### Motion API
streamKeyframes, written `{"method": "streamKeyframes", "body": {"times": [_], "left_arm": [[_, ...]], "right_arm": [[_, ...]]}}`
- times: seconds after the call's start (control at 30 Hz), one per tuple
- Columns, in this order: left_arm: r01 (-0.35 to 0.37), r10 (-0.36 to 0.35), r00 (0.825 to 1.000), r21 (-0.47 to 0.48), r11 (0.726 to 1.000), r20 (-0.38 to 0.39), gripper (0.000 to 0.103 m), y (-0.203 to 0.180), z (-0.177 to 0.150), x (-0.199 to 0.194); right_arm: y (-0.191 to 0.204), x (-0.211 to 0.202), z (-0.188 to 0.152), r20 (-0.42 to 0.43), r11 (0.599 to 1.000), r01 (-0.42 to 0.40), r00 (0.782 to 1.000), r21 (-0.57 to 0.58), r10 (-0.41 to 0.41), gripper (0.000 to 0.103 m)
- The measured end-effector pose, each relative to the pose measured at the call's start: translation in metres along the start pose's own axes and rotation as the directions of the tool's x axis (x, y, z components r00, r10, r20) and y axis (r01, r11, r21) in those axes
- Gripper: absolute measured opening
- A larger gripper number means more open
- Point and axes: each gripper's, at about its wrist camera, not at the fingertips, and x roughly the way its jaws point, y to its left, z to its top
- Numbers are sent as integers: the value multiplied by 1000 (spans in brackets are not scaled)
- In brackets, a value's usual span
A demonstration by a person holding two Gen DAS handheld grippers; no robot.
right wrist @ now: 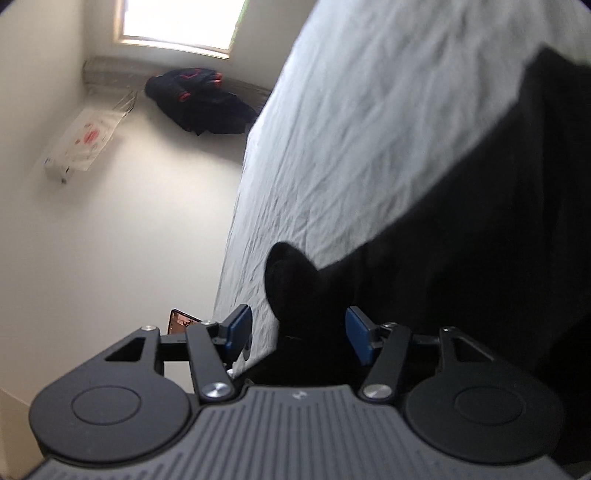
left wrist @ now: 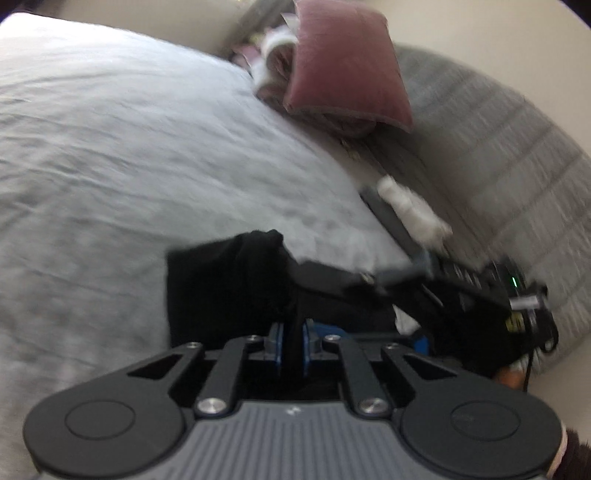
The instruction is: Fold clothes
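Note:
A black garment (left wrist: pixel 221 288) lies on the white bed sheet (left wrist: pixel 129 147). My left gripper (left wrist: pixel 291 343) is shut on a fold of it, the blue pads (left wrist: pixel 276 341) pressed close with black cloth between them. The right gripper's body (left wrist: pixel 480 295) shows at the right of the left wrist view, lying over the same garment. In the right wrist view the black garment (right wrist: pixel 480 240) fills the right side. A bunched edge of it stands between the wide-apart blue pads (right wrist: pixel 238 328) of my right gripper (right wrist: pixel 299 332), which is open.
A pink cushion (left wrist: pixel 347 66) and a grey quilted blanket (left wrist: pixel 498 147) lie at the far side of the bed, with a white fluffy item (left wrist: pixel 413 206) beside them. Past the bed edge are a window (right wrist: pixel 177 22), a dark jacket (right wrist: pixel 199 103), a white bag (right wrist: pixel 81 144) and a phone (right wrist: pixel 181 321).

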Motion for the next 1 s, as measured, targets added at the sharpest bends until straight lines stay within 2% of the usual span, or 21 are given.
{"method": "streamKeyframes", "body": {"times": [0.07, 0.1, 0.13, 0.2, 0.27, 0.33, 0.4, 0.47, 0.53, 0.63, 0.73, 0.83, 1.0], "left_arm": [[36, -35, 999, 34, 999, -36, 24, -4, -3, 1], [54, -51, 997, 50, 997, -54, 35, -6, -5, 1], [73, -68, 995, 66, 995, -73, 41, -8, -6, 1], [110, -99, 989, 97, 989, -111, 44, -13, -9, 2], [132, -117, 986, 126, 983, -115, 49, -14, -10, -4], [138, -125, 987, 147, 979, -99, 56, -12, -9, -14], [131, -120, 990, 155, 979, -77, 60, -9, -8, -23], [125, -117, 991, 161, 979, -59, 63, -4, -4, -32], [91, -87, 996, 181, 979, -31, 68, -1, -1, -38], [9, -18, 999, 217, 976, 38, 68, -1, 3, -44], [-46, 20, 994, 238, 970, 110, 66, -3, 4, -44], [-71, 31, 987, 255, 964, 157, 65, -7, 4, -39], [-66, 12, 983, 296, 953, 182, 60, -19, 0, -21]], "right_arm": [[-2, 2, -2, -6, 1000, 20, 1000, 15, -20, 60], [-2, 2, -2, -9, 999, 24, 1000, 23, -24, 60], [-3, 1, -2, -10, 999, 24, 1000, 31, -24, 60], [-1, 1, -3, -12, 999, 26, 1000, 32, -25, 60], [3, 1, -3, -12, 999, 32, 999, 16, -32, 60], [7, 2, -4, -11, 998, 58, 998, -12, -58, 54], [10, 5, -7, -8, 995, 92, 996, -38, -92, 35], [11, 6, -8, -6, 994, 102, 995, -41, -102, 23], [14, 3, -6, 0, 995, 90, 996, -39, -90, 21], [21, -6, -3, 17, 997, 58, 998, -43, -57, 20], [27, -19, -1, 42, 998, 24, 999, -57, -22, 19], [28, -33, 5, 66, 999, 7, 998, -41, -4, 19], [18, -55, 17, 84, 1000, -1, 996, 23, -1, 19]]}}
